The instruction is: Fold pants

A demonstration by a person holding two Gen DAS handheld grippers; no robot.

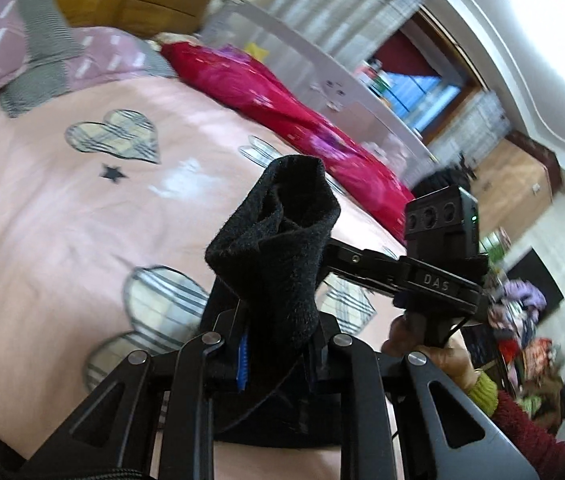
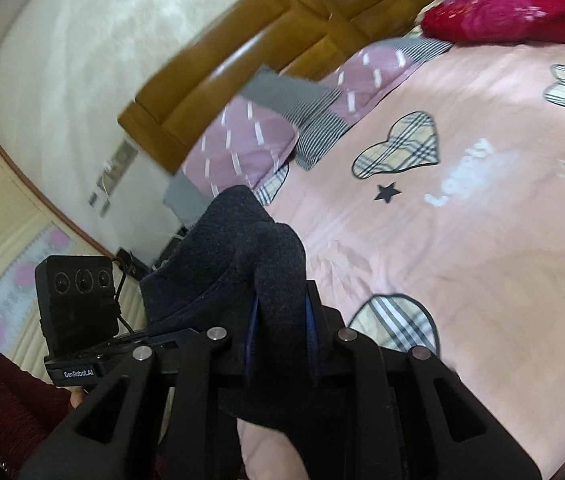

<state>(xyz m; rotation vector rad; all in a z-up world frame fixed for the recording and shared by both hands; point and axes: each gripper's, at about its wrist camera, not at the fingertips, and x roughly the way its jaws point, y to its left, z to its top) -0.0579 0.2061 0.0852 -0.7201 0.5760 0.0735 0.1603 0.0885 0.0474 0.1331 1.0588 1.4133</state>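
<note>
**Both Grippers Clamping Pants Above Bed**

I am seeing the fingertips of both grippers buried in dark fabric, so pad contact is hidden. My left gripper (image 1: 278,344) is gripping a bunched fold of the black pants (image 1: 278,240); my right gripper (image 2: 280,336) is pinching another fold of the same garment. The pants are hanging raised over the pink bedspread (image 1: 62,220). The rest of the garment is running out of frame below. A red quilt (image 1: 282,108) and pillow (image 2: 250,136) are lying beyond, motion-blurred.

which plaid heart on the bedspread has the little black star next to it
The full plaid heart nearest the purple pillow: the black star sits just below it. The other hearts have none.
</note>
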